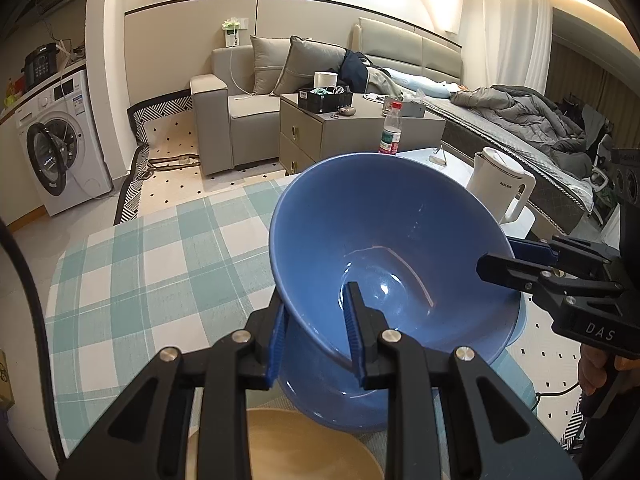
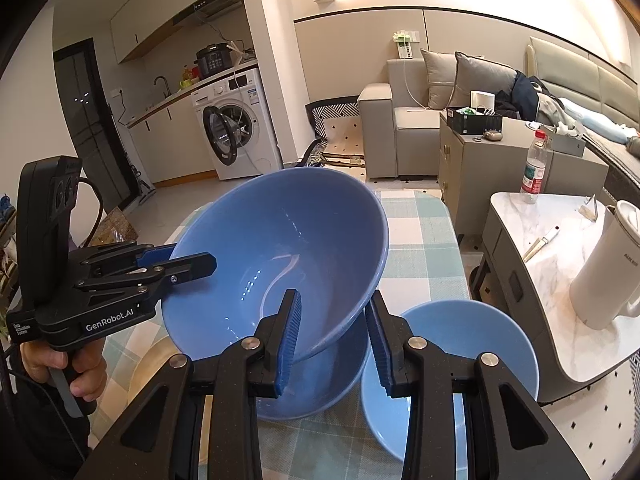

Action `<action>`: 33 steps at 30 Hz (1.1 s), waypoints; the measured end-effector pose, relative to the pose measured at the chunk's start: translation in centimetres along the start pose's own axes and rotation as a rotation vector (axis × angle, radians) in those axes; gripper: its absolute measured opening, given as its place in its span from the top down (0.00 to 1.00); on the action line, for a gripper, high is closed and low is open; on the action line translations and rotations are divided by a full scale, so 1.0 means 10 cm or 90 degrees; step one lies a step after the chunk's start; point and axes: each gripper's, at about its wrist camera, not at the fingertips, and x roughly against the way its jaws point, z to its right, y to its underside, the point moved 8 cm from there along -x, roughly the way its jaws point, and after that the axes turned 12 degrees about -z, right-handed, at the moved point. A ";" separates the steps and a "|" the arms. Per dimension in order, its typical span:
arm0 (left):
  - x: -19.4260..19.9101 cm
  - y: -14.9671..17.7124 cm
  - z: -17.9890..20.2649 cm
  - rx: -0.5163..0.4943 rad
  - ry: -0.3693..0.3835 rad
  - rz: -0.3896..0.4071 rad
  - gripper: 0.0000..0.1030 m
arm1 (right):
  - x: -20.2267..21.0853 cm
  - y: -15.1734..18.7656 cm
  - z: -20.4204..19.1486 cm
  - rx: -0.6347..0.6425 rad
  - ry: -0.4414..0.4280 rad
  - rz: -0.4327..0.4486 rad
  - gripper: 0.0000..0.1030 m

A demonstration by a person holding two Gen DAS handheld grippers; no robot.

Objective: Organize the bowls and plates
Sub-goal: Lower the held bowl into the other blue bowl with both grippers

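A large blue bowl (image 1: 392,220) (image 2: 288,220) hangs tilted over the checked tablecloth (image 1: 160,264) (image 2: 420,240), held from two sides. My left gripper (image 1: 316,300) (image 2: 192,256) is shut on its rim, one finger inside the bowl and one outside. My right gripper (image 2: 335,298) (image 1: 500,258) is shut on the opposite rim in the same way. A second, smaller blue bowl (image 2: 448,360) stands on the table to the right of the held one. A beige plate (image 1: 296,440) (image 2: 152,360) lies on the cloth below my left gripper, partly hidden.
A white kettle (image 1: 500,184) (image 2: 608,268) stands on a marble side table (image 2: 540,220) to the right, with a water bottle (image 1: 390,128) (image 2: 534,168) at its far edge. A grey cabinet (image 2: 472,160) and a sofa (image 1: 240,108) lie beyond. A person's hand (image 2: 80,372) grips the left handle.
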 end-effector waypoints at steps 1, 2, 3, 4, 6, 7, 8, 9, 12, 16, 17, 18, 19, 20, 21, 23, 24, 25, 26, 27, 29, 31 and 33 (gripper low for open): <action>0.00 0.02 -0.01 0.001 0.001 -0.001 0.76 | -0.01 0.02 -0.01 0.000 -0.001 -0.001 0.67; -0.01 0.03 -0.01 0.002 0.002 -0.002 0.76 | -0.01 0.03 -0.03 -0.001 -0.001 -0.003 0.67; -0.01 0.05 -0.01 0.004 0.003 -0.003 0.76 | -0.02 0.05 -0.05 0.001 0.000 -0.004 0.67; -0.01 0.07 -0.02 0.004 0.003 -0.004 0.76 | -0.02 0.06 -0.05 0.002 0.001 -0.004 0.67; -0.02 0.09 -0.03 0.005 0.002 -0.005 0.76 | -0.03 0.08 -0.07 0.000 0.000 -0.004 0.67; -0.02 0.10 -0.04 0.007 0.002 -0.006 0.76 | -0.04 0.09 -0.07 -0.001 -0.002 -0.005 0.67; -0.02 0.12 -0.04 0.008 0.003 -0.006 0.76 | -0.04 0.10 -0.08 0.000 -0.003 -0.006 0.67; -0.02 0.13 -0.05 0.009 0.003 -0.007 0.76 | -0.05 0.10 -0.09 0.001 -0.003 -0.007 0.67; -0.03 0.17 -0.07 0.012 0.004 -0.009 0.76 | -0.06 0.14 -0.12 0.002 -0.007 -0.008 0.67; -0.05 0.22 -0.09 0.016 0.000 -0.013 0.76 | -0.11 0.19 -0.15 0.005 -0.007 -0.017 0.67; -0.06 0.24 -0.09 0.017 -0.001 -0.014 0.76 | -0.12 0.21 -0.16 0.005 -0.007 -0.017 0.67; -0.06 0.25 -0.10 0.017 -0.002 -0.015 0.76 | -0.13 0.22 -0.16 0.004 -0.010 -0.019 0.67; -0.07 0.26 -0.11 0.019 -0.002 -0.017 0.76 | -0.14 0.23 -0.17 0.003 -0.012 -0.020 0.67; -0.08 0.28 -0.11 0.020 -0.002 -0.018 0.76 | -0.15 0.23 -0.17 0.002 -0.013 -0.021 0.67; -0.08 0.29 -0.11 0.020 -0.002 -0.020 0.76 | -0.16 0.23 -0.17 0.001 -0.015 -0.023 0.67; -0.09 0.31 -0.11 0.020 -0.002 -0.021 0.76 | -0.17 0.25 -0.18 0.002 -0.016 -0.024 0.67; -0.09 0.32 -0.11 0.020 -0.003 -0.022 0.76 | -0.17 0.26 -0.19 0.001 -0.017 -0.025 0.67; -0.10 0.33 -0.11 0.021 -0.002 -0.022 0.76 | -0.17 0.26 -0.19 0.001 -0.017 -0.025 0.67; -0.09 0.32 -0.11 0.021 -0.002 -0.022 0.76 | -0.18 0.26 -0.19 0.001 -0.016 -0.026 0.67; -0.10 0.33 -0.11 0.021 -0.003 -0.022 0.76 | -0.19 0.27 -0.19 0.001 -0.016 -0.027 0.67; -0.10 0.34 -0.11 0.021 -0.003 -0.022 0.76 | -0.20 0.28 -0.20 0.003 -0.015 -0.029 0.67; -0.10 0.35 -0.11 0.023 -0.002 -0.023 0.76 | -0.21 0.30 -0.20 0.003 -0.016 -0.031 0.67; -0.12 0.37 -0.13 0.025 -0.001 -0.024 0.76 | -0.22 0.30 -0.21 0.004 -0.014 -0.033 0.67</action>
